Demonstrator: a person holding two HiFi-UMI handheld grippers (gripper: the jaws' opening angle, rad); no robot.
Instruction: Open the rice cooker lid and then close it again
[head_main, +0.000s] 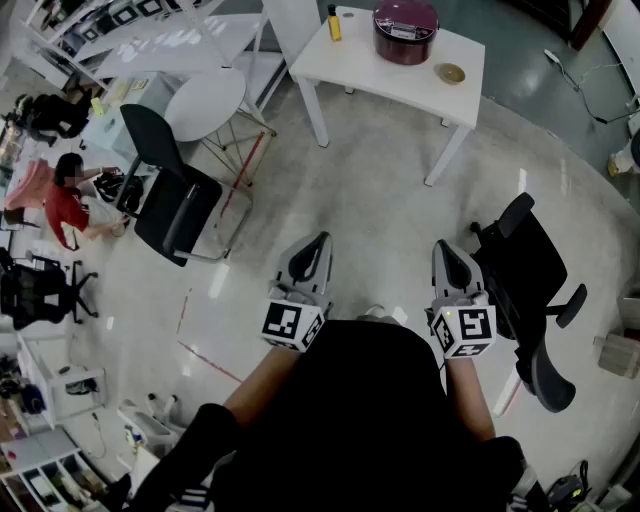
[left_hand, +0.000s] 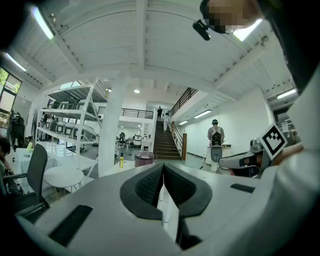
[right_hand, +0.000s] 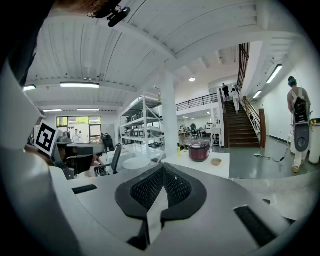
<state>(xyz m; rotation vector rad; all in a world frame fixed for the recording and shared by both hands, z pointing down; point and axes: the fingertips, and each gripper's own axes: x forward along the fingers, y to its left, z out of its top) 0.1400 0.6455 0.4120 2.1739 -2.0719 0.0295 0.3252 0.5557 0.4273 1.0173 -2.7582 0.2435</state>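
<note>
A dark red rice cooker (head_main: 405, 30) with its lid down stands on a white table (head_main: 345, 62) far ahead of me. It also shows small in the left gripper view as the rice cooker (left_hand: 144, 159) and in the right gripper view as the rice cooker (right_hand: 199, 150). My left gripper (head_main: 316, 243) and right gripper (head_main: 442, 250) are held close to my body, well short of the table. Both are shut with nothing between the jaws. They point roughly level toward the table.
A yellow bottle (head_main: 334, 23) and a small bowl (head_main: 450, 73) share the table with the cooker. A black chair (head_main: 170, 195) and a round white table (head_main: 204, 103) stand at the left, an office chair (head_main: 527, 285) at the right. A person in red (head_main: 70, 205) crouches at far left.
</note>
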